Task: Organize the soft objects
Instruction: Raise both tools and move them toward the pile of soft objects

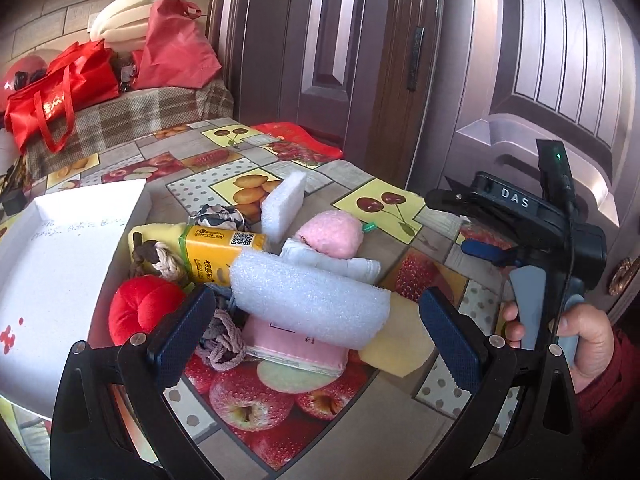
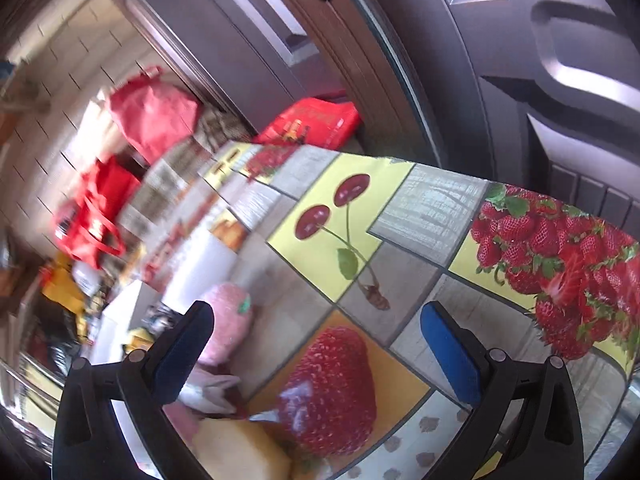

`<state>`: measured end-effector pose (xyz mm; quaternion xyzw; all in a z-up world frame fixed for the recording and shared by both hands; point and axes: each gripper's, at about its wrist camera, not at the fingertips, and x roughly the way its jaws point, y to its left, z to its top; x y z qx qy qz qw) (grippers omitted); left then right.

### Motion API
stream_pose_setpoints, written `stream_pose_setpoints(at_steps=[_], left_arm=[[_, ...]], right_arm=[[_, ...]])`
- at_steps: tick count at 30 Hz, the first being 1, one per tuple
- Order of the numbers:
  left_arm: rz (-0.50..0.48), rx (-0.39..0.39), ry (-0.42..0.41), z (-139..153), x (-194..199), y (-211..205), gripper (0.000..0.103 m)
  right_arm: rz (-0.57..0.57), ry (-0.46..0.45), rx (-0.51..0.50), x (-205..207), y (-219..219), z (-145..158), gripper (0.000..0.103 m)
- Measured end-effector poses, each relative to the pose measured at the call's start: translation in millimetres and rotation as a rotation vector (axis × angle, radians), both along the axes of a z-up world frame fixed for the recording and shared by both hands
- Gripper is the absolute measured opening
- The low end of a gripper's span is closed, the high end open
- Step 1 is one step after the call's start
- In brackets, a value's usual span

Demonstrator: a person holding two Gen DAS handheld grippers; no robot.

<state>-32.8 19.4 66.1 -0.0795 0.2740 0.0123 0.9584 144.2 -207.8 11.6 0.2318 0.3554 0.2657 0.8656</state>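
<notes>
- While the left wrist view looks down over a fruit-print tablecloth (image 1: 384, 204), the left gripper (image 1: 316, 336) hangs above a heap of soft things with its jaws spread wide and nothing between them.
- The landmark is a long white foam roll (image 1: 308, 296), lying across the middle of the heap.
- Under the foam roll sits a pink pouch (image 1: 288, 348); a yellow sponge (image 1: 396, 344) pokes out at its right end.
- Just behind the foam roll lie a pink plush strawberry (image 1: 330, 232) and a yellow tissue pack (image 1: 218, 254); farther back a white foam block (image 1: 282, 204) stands upright.
- Left of the foam roll rests a red plush toy (image 1: 140, 308), and beyond that a white box (image 1: 60, 264).
- Right of the foam roll, a hand (image 1: 584, 336) holds the other gripper's handle.
- In the blurred right wrist view, the right gripper (image 2: 316, 356) hovers over the tablecloth (image 2: 424, 208), jaws apart and holding nothing.
- The pink plush strawberry (image 2: 224, 324) lies by the left finger, and the yellow sponge (image 2: 240, 452) shows at the bottom edge; the foam roll cannot be made out here.
</notes>
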Motion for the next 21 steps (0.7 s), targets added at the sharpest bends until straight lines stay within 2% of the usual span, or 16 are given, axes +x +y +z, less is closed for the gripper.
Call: stream_pose_setpoints(at_steps=[3,5,7,8,9,12,15,18,21], left_arm=[[0.079,-0.064,-0.018,9,7,6,0.103],[0.130,-0.088,0.011,11,18,8,0.103],[0.172,-0.078,0.060,6,30,9,0.102],[0.185,-0.065,0.082,2,33,10,0.094],[0.189,-0.053,0.099,-2,32,10,0.087],[0.185,-0.059,0.100,-13,15,19,0.087],[0.230,-0.019,0.130,-16,-2,30,0.087],[0.202,-0.079,0.136,-18,-16,36,0.087],[0.201,-0.081,0.130,-18,-27,33,0.087]], right_arm=[[-0.002,-0.077,-0.006,-7,-9,11,0.103],[-0.013,-0.140,0.014,-10,-11,16,0.103],[-0.006,-0.170,0.061,-15,-13,20,0.103],[-0.001,-0.175,0.075,-16,-14,22,0.103],[0.007,-0.184,0.078,-18,-14,24,0.103],[0.042,-0.241,0.045,-21,-11,31,0.103],[0.108,-0.299,0.023,-25,-10,38,0.103],[0.206,-0.329,-0.003,-27,-5,45,0.103],[0.292,-0.362,-0.056,-32,-1,51,0.103]])
